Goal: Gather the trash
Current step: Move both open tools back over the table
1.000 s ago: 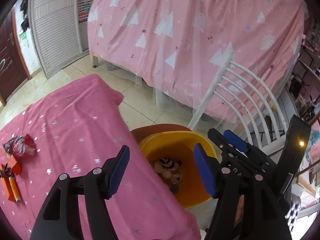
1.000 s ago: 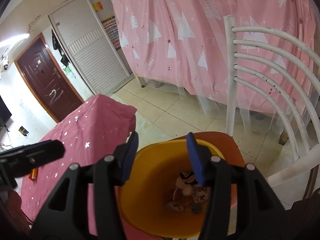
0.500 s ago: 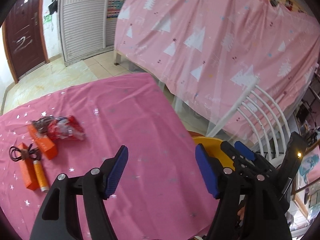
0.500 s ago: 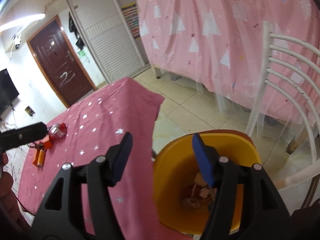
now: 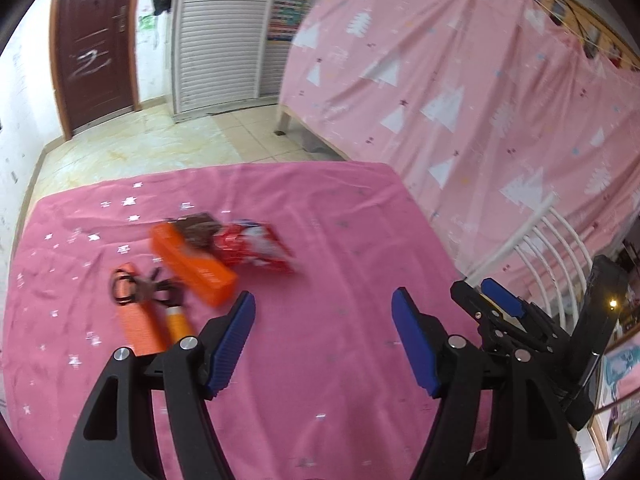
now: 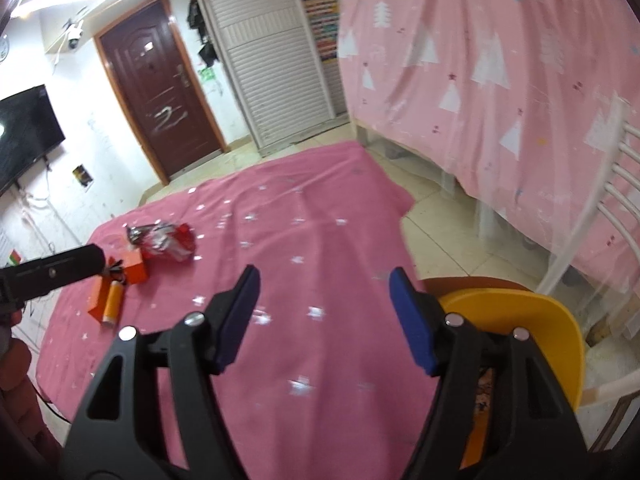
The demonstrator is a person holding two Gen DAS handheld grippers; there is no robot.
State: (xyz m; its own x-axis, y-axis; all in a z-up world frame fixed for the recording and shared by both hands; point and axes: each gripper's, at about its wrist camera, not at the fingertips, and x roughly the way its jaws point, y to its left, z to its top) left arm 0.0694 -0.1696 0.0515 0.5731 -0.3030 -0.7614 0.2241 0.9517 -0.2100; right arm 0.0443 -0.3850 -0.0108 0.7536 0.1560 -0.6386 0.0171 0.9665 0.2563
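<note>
Two open grippers [image 5: 322, 320] [image 6: 324, 302], trash [image 5: 252, 246] beyond jaws

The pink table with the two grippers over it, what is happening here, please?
A person holds a gripper in each hand and is collecting trash. Both the left gripper and the right gripper are open and empty, above the pink tablecloth. A red wrapper, an orange box and a small orange tube lie on the cloth, not yet picked up. The yellow bin stands beside the table, near a white chair.
</note>
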